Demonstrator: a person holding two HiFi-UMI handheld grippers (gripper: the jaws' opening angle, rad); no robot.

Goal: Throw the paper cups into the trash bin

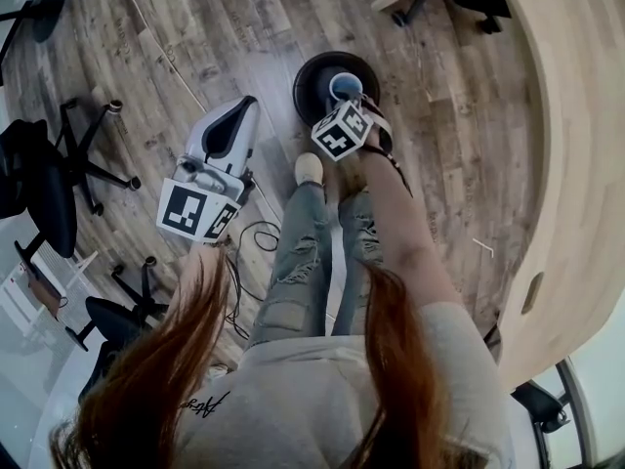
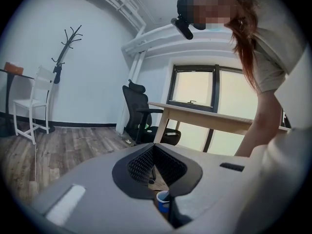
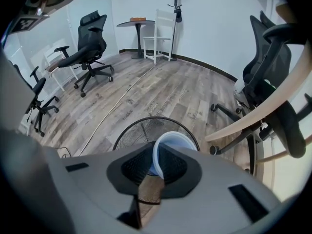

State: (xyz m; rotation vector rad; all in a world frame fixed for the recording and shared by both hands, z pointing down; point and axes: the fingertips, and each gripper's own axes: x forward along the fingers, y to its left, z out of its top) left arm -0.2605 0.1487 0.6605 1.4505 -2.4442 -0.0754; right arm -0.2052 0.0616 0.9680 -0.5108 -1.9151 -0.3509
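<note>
Black office chairs (image 1: 49,184) stand on the wood floor (image 1: 195,27) at the far left. The left gripper (image 2: 153,150) is beside the person's left leg, pointing nearly level across the room. Its jaws meet at the tips and hold nothing. A dark cable (image 1: 249,237) lies coiled on the floor just below it.

The right gripper (image 3: 158,162) is right of centre and points steeply down. Its jaws are closed to a narrow gap on the wall of a blue paper cup (image 3: 173,143), with one pad inside the rim and one outside. The cup's mouth faces up. The cup hangs over the open top of the round black mesh trash bin (image 3: 131,130), which stands on the floor ahead of the person's shoes. A curved wooden table (image 1: 576,164) fills the right edge.
</note>
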